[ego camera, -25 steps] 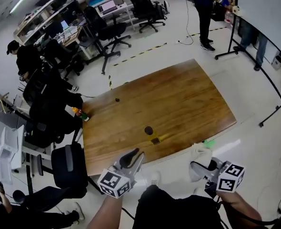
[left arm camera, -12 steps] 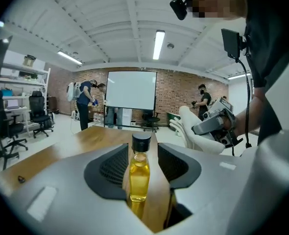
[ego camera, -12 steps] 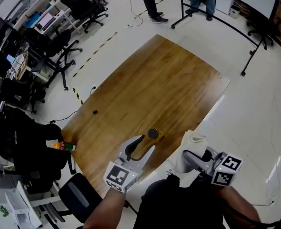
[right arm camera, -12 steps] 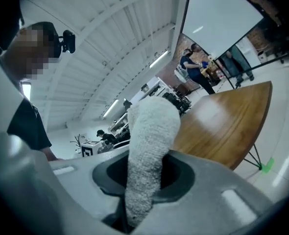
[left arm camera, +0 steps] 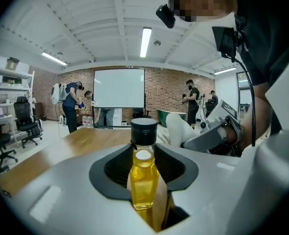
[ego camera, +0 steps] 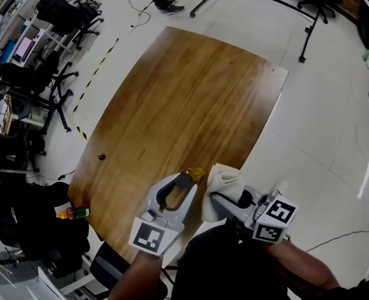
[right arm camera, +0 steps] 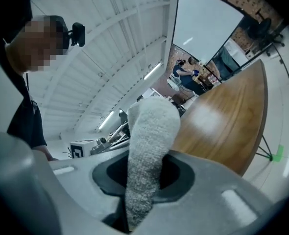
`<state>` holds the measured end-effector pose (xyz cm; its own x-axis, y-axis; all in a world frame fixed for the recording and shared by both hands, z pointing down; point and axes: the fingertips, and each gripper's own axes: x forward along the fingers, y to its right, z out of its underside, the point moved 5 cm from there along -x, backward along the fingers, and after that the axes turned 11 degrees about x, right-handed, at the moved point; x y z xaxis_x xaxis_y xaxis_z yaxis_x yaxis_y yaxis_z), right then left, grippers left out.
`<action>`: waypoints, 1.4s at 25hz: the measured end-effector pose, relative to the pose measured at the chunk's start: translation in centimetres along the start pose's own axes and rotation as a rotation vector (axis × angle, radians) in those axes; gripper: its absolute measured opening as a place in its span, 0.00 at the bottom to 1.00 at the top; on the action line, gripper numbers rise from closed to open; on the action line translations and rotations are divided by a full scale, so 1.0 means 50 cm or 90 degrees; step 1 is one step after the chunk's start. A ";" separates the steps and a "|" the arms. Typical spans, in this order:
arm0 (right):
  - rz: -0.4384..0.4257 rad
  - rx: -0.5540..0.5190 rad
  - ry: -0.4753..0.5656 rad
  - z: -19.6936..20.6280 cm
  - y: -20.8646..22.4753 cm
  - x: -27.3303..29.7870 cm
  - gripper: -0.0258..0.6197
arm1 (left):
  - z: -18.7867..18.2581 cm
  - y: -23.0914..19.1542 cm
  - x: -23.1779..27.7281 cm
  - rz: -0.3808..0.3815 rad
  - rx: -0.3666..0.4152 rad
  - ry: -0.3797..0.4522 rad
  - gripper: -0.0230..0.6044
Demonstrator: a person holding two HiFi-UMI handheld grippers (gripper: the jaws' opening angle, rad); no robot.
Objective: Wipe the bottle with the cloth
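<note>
**Bottle and cloth held at the table's near edge**

The left gripper (ego camera: pixel 181 191) grips one bottle (left arm camera: pixel 144 180), and its jaws have just closed further on it. Only its own view shows the yellow liquid and black cap. Just beside it, the right gripper (ego camera: pixel 226 200) clamps one white cloth (ego camera: pixel 222 181). Beyond them lies one wooden table (ego camera: pixel 191 99). Only the head view shows an orange-capped bottle (ego camera: pixel 72 213) off the table's left side.
</note>
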<state>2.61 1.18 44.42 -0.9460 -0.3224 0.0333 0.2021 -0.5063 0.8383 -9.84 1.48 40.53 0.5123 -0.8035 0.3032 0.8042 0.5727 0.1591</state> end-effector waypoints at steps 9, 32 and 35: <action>-0.035 0.015 0.035 0.027 0.006 0.068 0.15 | 0.018 -0.016 -0.006 0.005 -0.035 0.018 0.26; 0.075 0.099 -0.048 0.088 0.113 0.085 0.15 | 0.027 -0.005 -0.009 0.009 -0.046 0.068 0.27; 0.114 0.120 -0.073 0.095 0.134 0.084 0.15 | 0.026 -0.003 -0.007 0.009 -0.048 0.065 0.27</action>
<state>-1.21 0.21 52.76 -0.9241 -0.2953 0.2425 0.3282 -0.2882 0.8996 -10.53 1.87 41.61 0.5484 -0.8101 0.2074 0.8151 0.5732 0.0836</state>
